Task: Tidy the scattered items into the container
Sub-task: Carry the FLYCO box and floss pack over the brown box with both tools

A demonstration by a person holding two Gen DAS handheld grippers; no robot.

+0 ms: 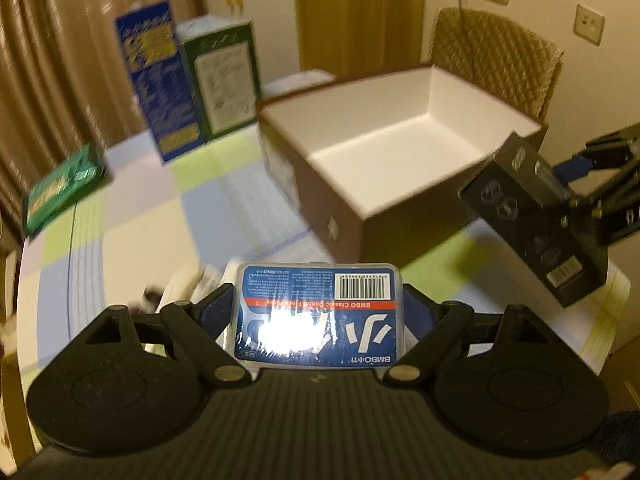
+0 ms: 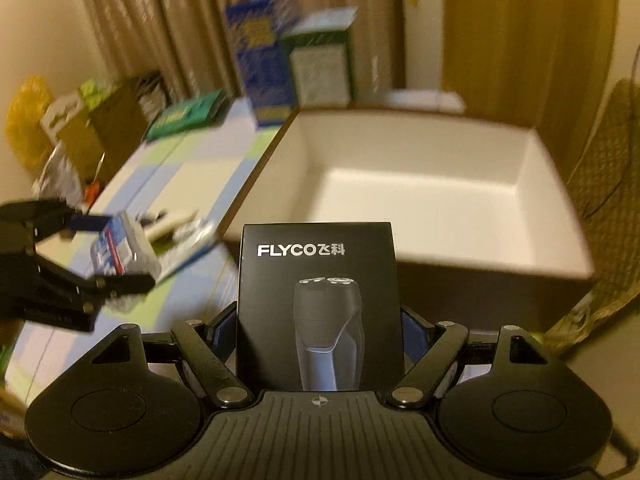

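Observation:
My left gripper [image 1: 318, 304] is shut on a blue dental floss pick box [image 1: 318, 316], held above the table in front of the open brown container [image 1: 384, 148], whose white inside is empty. My right gripper [image 2: 318, 320] is shut on a black FLYCO shaver box [image 2: 318, 300], held just before the container's near wall [image 2: 460, 284]. The shaver box [image 1: 536, 220] also shows at the right of the left wrist view. The left gripper with the floss box [image 2: 120, 248] shows at the left of the right wrist view.
A tall blue box [image 1: 154, 80] and a green box [image 1: 224, 80] stand at the back left of the checked tablecloth [image 1: 132, 232]. A flat green packet [image 1: 60, 188] lies at the left edge. White items [image 2: 180, 236] lie left of the container. A woven chair [image 1: 496, 56] stands behind it.

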